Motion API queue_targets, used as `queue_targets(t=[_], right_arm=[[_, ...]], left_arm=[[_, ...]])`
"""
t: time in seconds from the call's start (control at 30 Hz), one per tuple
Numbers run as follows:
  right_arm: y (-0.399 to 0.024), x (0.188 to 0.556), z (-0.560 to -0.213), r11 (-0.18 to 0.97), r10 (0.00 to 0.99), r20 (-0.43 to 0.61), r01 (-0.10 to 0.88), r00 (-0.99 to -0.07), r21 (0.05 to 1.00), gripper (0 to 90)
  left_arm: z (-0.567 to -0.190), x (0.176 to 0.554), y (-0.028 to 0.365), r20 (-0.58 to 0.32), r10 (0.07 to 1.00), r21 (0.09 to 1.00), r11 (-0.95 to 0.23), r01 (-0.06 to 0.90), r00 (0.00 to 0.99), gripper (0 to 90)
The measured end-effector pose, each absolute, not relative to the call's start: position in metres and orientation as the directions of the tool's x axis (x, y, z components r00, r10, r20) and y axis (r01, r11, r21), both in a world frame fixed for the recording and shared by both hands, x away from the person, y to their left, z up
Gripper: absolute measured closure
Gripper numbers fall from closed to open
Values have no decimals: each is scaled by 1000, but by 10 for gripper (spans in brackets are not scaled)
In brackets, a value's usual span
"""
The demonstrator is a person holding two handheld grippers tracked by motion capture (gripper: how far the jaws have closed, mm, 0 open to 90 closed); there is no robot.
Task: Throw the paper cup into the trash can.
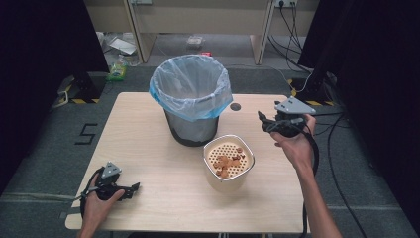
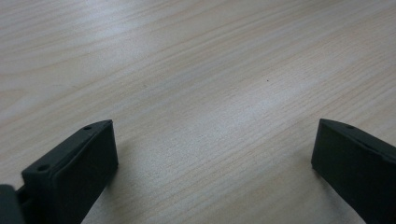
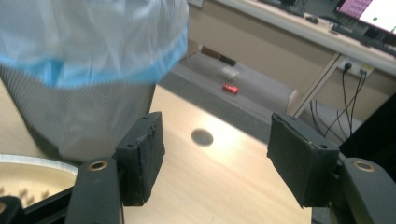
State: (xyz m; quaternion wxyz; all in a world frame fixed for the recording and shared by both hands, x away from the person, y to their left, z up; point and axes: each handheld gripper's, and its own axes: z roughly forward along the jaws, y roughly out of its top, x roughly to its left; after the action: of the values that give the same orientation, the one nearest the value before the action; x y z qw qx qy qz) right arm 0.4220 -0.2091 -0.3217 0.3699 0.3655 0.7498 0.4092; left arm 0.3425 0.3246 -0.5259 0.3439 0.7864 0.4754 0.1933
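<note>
A grey mesh bin [image 1: 191,94] lined with a pale blue and white bag stands at the back middle of the wooden table [image 1: 148,129]. In front of it, to the right, sits a cream round container [image 1: 229,173] whose perforated insert holds brown crumbs [image 1: 227,162]. My right gripper [image 1: 262,121] hangs above the table to the right of the bin, pointing toward it, jaws open and empty. In the right gripper view that gripper [image 3: 215,154] has the bin [image 3: 84,56] at left and the container's rim [image 3: 28,163] at lower left. My left gripper [image 1: 132,191] rests low near the table's front left corner, open over bare wood [image 2: 215,154].
A dark round hole [image 1: 235,106] marks the tabletop right of the bin. Cables [image 1: 337,163] trail over the floor on the right. Beyond the table's far edge lie a small red object [image 3: 230,88] and litter [image 1: 119,69] on the grey floor, below a long desk.
</note>
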Motion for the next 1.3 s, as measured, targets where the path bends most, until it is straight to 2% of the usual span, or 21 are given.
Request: queue_targets(t=[0.57, 0.87, 1.3], right_arm=[[-235, 380, -407, 344, 879, -158, 370, -449, 863, 328], [-234, 372, -428, 350, 877, -141, 412, -459, 841, 323], [-233, 369, -477, 380, 865, -100, 513, -491, 770, 284]], left_arm=[[-526, 343, 325, -23, 881, 725, -311, 614, 473, 0], [-526, 342, 325, -23, 880, 726, -312, 613, 474, 0], [-526, 342, 325, -24, 879, 727, -313, 612, 477, 0]])
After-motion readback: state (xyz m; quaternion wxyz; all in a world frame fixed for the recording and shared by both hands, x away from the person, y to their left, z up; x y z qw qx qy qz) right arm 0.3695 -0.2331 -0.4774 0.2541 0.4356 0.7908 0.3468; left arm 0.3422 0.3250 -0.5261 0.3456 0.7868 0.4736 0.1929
